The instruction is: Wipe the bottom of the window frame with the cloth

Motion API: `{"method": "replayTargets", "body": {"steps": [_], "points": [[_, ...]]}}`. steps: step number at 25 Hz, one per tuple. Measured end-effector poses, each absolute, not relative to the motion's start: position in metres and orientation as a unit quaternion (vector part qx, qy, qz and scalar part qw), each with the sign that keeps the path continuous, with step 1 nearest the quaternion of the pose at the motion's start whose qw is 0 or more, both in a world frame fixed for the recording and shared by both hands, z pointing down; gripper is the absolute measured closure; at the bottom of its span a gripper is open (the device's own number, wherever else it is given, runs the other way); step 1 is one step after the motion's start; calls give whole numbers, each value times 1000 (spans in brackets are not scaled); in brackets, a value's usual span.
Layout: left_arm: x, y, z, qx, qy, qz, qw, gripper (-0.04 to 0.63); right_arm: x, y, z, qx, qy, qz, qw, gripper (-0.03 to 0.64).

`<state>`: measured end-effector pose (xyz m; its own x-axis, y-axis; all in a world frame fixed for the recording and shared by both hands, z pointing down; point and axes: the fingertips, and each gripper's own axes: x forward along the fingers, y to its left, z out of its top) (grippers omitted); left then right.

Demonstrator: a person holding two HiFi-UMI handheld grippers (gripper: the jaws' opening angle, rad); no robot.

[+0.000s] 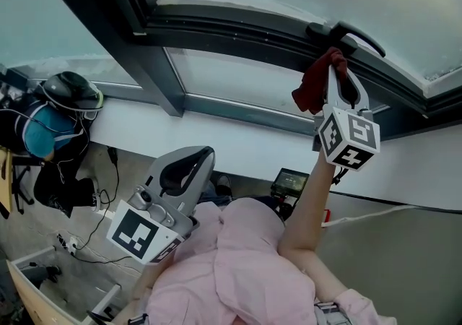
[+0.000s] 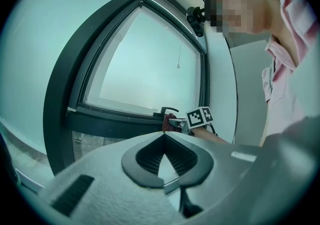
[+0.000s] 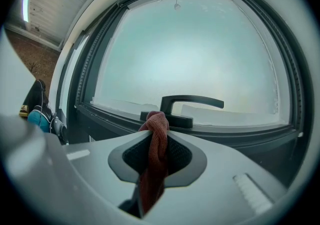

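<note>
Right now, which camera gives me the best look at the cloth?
The right gripper view: the cloth hangs at the centre, pinched in the right gripper, in front of the window handle. The head view shows it bunched at the gripper's tip; the left gripper view shows only a small distant red patch.

Dark helmet (image 1: 71,91) sits on a black-and-teal bag (image 1: 40,132) at the floor's left edge, against the white wall (image 1: 238,144). Black cables (image 1: 101,208) trail across the grey floor (image 1: 404,258) just beside the bag. Small device with a green screen (image 1: 290,183) at the wall's foot. Wooden box (image 1: 36,287) in the bottom-left corner. White cable (image 1: 375,213) runs along the floor at right.
</note>
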<state>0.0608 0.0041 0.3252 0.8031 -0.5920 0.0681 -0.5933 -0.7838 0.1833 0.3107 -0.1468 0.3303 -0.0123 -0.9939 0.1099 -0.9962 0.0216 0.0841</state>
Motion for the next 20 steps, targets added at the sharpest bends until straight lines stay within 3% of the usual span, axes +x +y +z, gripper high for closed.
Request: {"method": "replayTargets", "body": {"steps": [7,20], "points": [[52,3,326,947,-304,1,102,597,285,-137,331,685,-727,29,45,558],[-2,-11,318,951,-289,-5,113,597,141,-156,344,602,-794,58,64,558]]}}
